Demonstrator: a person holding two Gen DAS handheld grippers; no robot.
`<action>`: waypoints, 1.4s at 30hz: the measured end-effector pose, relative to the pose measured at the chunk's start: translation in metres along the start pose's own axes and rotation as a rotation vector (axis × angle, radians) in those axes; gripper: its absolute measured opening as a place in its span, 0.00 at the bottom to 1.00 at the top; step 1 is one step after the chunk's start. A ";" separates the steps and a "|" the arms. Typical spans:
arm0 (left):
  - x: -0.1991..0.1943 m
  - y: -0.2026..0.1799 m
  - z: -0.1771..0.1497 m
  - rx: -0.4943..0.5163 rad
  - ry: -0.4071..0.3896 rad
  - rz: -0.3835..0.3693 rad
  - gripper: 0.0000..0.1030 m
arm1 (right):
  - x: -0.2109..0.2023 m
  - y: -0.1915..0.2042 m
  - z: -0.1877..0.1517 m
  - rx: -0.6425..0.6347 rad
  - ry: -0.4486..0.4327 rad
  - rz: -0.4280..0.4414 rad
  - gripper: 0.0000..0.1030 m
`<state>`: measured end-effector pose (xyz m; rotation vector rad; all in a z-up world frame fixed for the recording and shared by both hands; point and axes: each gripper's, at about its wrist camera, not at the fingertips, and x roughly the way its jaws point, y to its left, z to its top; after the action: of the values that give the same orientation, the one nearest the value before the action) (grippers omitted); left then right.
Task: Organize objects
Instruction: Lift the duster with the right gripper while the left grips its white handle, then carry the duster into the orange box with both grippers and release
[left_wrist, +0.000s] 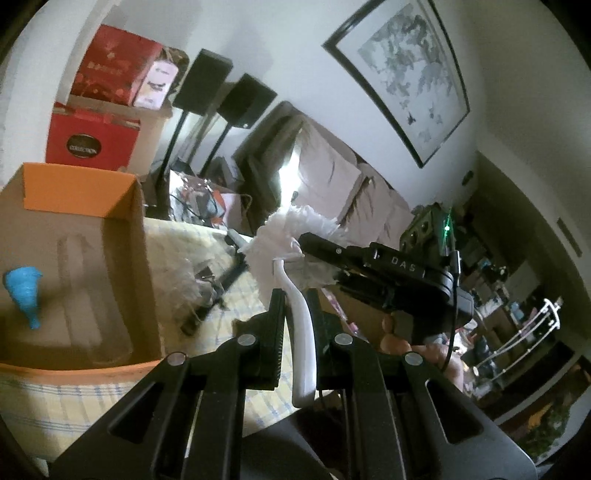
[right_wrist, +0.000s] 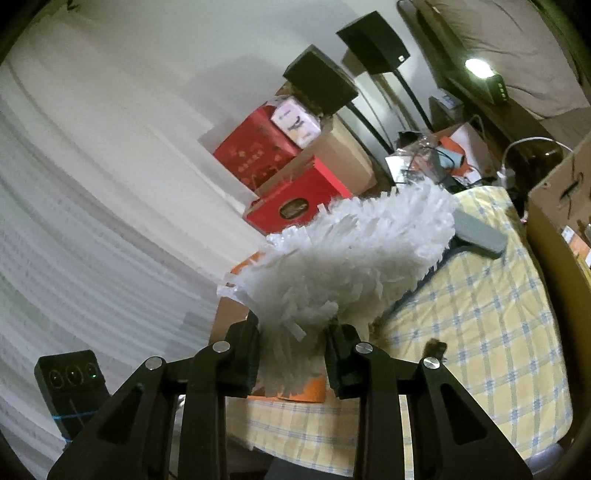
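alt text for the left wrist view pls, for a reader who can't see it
The left gripper jaws clamp the white handle of a fluffy white duster, while the right gripper grips its head. To the left, an open cardboard box holding a blue object sits on a yellow checked cloth.

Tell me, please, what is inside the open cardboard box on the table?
The cardboard box holds a blue object and a clear plastic piece. Its near corner is hidden behind its front wall.
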<state>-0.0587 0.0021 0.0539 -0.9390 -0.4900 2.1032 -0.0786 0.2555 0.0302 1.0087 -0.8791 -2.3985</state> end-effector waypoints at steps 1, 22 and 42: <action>-0.003 0.002 0.001 0.001 -0.005 0.008 0.10 | 0.005 0.003 0.000 -0.004 0.007 0.002 0.29; -0.059 0.085 0.028 -0.094 -0.101 0.121 0.10 | 0.122 0.069 0.011 -0.094 0.150 0.063 0.26; -0.060 0.179 0.047 -0.213 -0.112 0.147 0.10 | 0.231 0.108 0.021 -0.212 0.251 -0.018 0.26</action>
<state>-0.1557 -0.1596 0.0047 -1.0061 -0.7337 2.2783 -0.2354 0.0553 0.0011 1.2017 -0.5185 -2.2566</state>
